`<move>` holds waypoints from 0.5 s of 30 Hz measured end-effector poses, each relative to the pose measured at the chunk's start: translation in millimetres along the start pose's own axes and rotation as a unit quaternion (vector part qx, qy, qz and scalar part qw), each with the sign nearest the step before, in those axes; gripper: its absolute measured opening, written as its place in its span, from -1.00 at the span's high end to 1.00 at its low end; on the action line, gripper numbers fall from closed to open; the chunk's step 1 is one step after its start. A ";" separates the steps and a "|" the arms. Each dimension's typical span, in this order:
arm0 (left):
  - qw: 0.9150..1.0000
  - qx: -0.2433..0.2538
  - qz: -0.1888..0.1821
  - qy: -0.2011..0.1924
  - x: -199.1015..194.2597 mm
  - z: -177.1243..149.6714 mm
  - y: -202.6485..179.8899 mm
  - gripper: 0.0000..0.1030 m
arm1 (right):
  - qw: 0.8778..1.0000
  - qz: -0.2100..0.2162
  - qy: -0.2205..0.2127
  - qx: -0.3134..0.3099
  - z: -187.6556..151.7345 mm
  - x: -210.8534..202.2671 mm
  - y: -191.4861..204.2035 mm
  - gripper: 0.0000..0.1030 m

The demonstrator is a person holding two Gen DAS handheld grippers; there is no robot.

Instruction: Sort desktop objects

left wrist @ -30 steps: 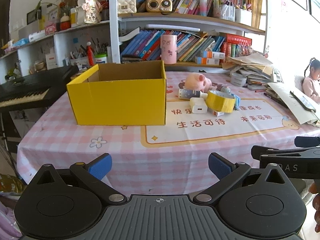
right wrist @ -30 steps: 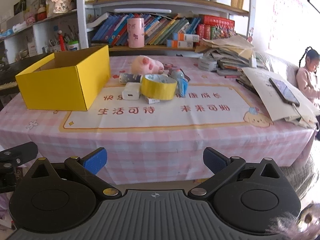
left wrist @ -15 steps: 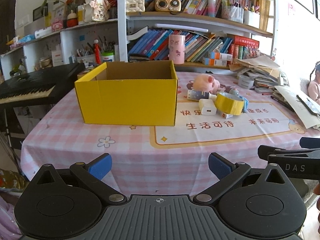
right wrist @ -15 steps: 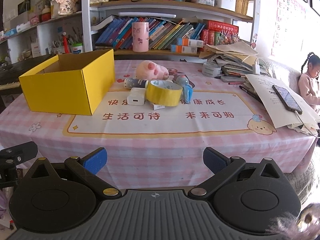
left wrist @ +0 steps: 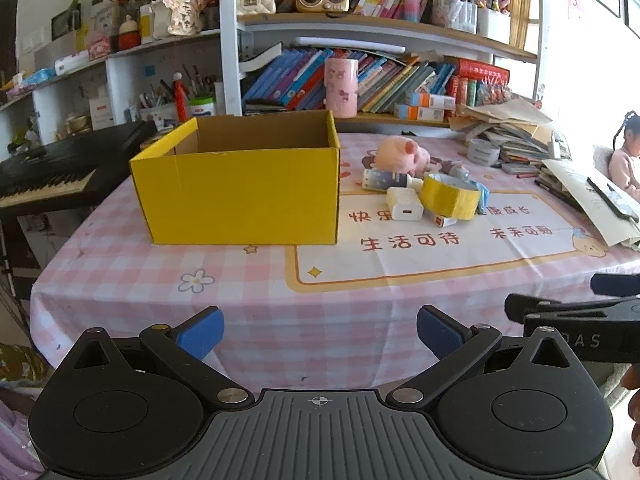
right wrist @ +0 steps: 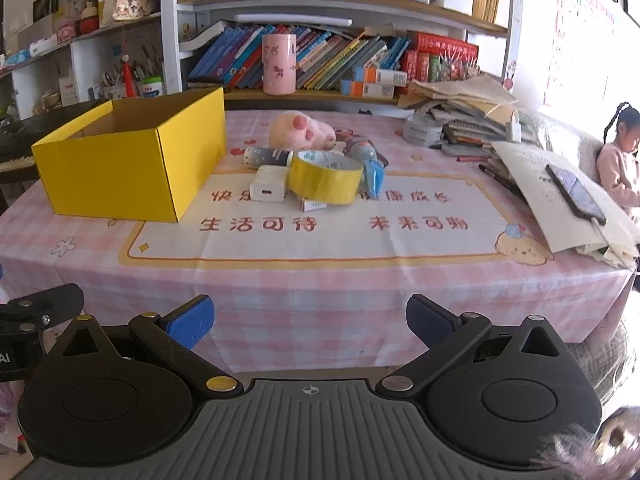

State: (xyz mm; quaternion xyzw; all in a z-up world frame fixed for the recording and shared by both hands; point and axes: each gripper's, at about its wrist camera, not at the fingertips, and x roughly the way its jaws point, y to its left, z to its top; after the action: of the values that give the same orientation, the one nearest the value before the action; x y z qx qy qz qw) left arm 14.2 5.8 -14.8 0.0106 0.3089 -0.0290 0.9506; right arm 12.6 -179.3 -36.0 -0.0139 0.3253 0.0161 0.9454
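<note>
Approach phase, sorting not yet begun. Both views are drawing closer to the table (right wrist: 304, 276) than a second ago, the yellow box (left wrist: 240, 192) and the clutter looming larger, so the reach toward the first item is getting under way. The left gripper (left wrist: 320, 330) is hovering before the near table edge, jaws spread apart and holding nothing; the right gripper (right wrist: 310, 320) is doing likewise, level and pointing forward. The box is standing open at far left; just to its right the yellow tape roll (right wrist: 324, 180), white charger (right wrist: 270, 188), tube (right wrist: 268, 157) and pink plush pig (right wrist: 302, 130) are lying bunched together, touching.
</note>
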 end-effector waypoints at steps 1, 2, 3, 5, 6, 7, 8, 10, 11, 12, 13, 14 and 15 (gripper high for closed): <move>1.000 -0.001 0.002 0.001 0.5 -0.1 0.7 -1.00 | 1.000 0.003 0.005 0.001 -0.3 2.4 0.2 -1.00; 1.000 -0.001 0.005 0.003 0.9 -0.4 1.0 -1.00 | 1.000 0.005 0.008 0.001 -1.5 3.7 0.5 -1.00; 1.000 -0.001 0.008 0.005 1.3 -0.6 1.3 -1.00 | 1.000 0.008 0.010 0.000 -2.0 5.1 1.1 -1.00; 1.000 -0.003 0.014 0.006 1.3 -0.8 3.2 -1.00 | 1.000 0.015 0.013 -0.001 -2.6 6.3 3.1 -1.00; 1.000 -0.005 0.018 0.007 1.1 -0.9 4.5 -1.00 | 1.000 0.017 0.013 -0.002 -2.6 6.6 4.2 -1.00; 1.000 -0.007 0.022 0.008 1.1 -0.9 5.4 -1.00 | 1.000 0.020 0.012 -0.004 -2.3 6.5 5.8 -1.00; 1.000 -0.008 0.027 0.009 0.9 -0.9 6.6 -1.00 | 1.000 0.023 0.010 -0.007 -1.9 6.0 7.2 -1.00; 0.999 -0.010 0.036 0.008 -0.7 -0.8 8.3 -1.00 | 0.999 0.032 0.005 -0.012 -1.3 4.5 9.7 -1.00; 0.999 -0.010 0.039 0.007 -1.6 -0.6 9.0 -1.00 | 0.999 0.036 0.003 -0.014 -1.2 3.4 10.7 -1.00; 0.999 -0.010 0.042 0.005 -2.6 0.1 9.3 -1.00 | 0.999 0.039 0.000 -0.017 -1.3 2.3 11.9 -1.00; 0.999 -0.009 0.044 0.003 -3.8 0.6 9.5 -1.00 | 0.999 0.042 -0.002 -0.020 -1.2 1.3 13.5 -1.00; 0.999 -0.007 0.047 0.000 -4.8 1.2 9.1 -1.00 | 0.999 0.045 -0.004 -0.024 -1.1 0.5 14.6 -1.00; 0.999 -0.003 0.049 -0.002 -5.9 1.7 8.7 -1.00 | 0.999 0.047 -0.005 -0.026 -1.2 -0.3 15.3 -1.00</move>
State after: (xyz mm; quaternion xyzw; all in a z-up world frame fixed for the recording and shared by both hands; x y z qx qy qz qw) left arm 10.9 14.7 -9.9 0.0230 0.3062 0.0187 0.9515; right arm 11.0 -164.0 -37.0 -0.0232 0.3200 0.0696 0.9446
